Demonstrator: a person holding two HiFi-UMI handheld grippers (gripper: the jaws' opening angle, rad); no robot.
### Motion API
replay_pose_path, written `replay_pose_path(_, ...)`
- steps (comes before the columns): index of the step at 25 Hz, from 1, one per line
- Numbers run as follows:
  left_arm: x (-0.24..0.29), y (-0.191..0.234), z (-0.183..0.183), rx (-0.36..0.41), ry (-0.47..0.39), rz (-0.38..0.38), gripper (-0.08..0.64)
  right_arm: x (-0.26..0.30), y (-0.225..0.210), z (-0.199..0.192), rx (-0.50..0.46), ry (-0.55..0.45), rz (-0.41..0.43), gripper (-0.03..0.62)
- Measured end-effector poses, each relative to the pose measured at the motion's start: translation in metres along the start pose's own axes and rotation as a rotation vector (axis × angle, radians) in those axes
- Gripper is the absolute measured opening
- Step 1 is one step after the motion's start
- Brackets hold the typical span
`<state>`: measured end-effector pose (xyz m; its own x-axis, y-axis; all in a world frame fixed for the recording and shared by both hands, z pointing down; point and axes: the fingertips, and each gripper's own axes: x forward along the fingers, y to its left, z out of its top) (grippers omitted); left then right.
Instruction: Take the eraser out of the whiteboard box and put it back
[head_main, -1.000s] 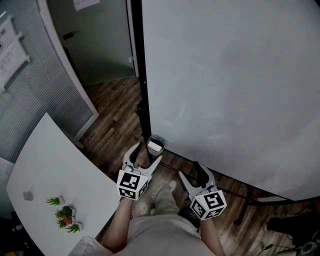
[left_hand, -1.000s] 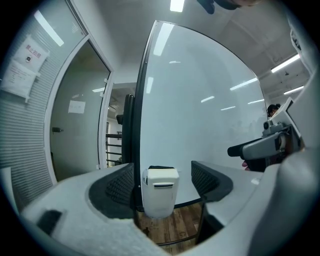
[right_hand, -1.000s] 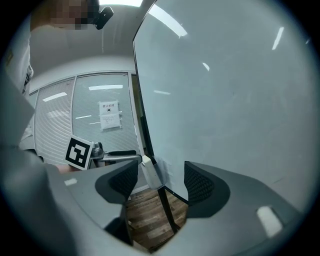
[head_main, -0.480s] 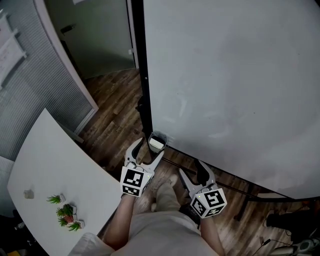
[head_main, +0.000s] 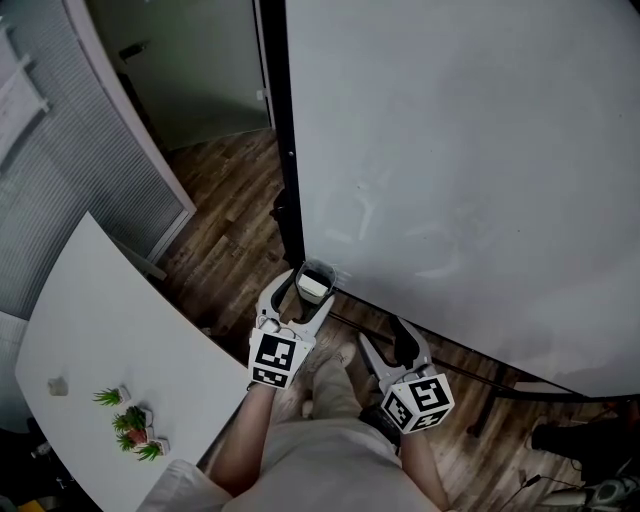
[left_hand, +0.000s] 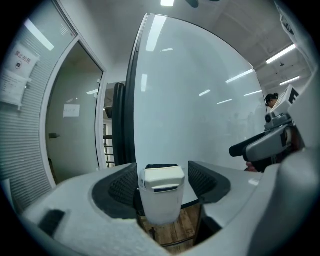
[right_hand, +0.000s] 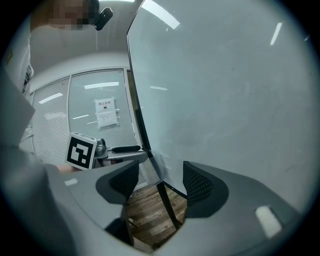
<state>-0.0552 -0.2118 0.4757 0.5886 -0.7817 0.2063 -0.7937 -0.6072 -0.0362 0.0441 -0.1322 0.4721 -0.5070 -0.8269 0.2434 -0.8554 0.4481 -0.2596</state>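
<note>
Taking the whiteboard box (head_main: 314, 285) in the head view as our clock's centre, we find the whiteboard (head_main: 460, 150) walling off everything from twelve round to four, with its black post (head_main: 281, 150) rising at twelve just beside the box. From nine to eleven the wooden floor (head_main: 225, 215) lies open as far as the blinded partition (head_main: 60, 170). At eight the white table (head_main: 110, 330) juts in. The left gripper (head_main: 305, 292) straddles the box. Its jaws have just been closing, and there is little room at either side. We see the eraser (head_main: 313, 288) standing proud of the rim, free from above. At four the right gripper (head_main: 382, 338) hangs near, jaws apart and empty.
</note>
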Motion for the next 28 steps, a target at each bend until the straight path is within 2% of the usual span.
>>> replay_pose_path(14,0.015,-0.006,-0.005,0.048,0.012,0.026,0.285,-0.005,-0.017,-0.003,0.019,-0.004,0.001,0.27)
replay_pose_path(28,0.018,-0.004,-0.004,0.011,-0.02,0.044,0.274,-0.003,-0.024,-0.004,0.024,0.003,0.008,0.265)
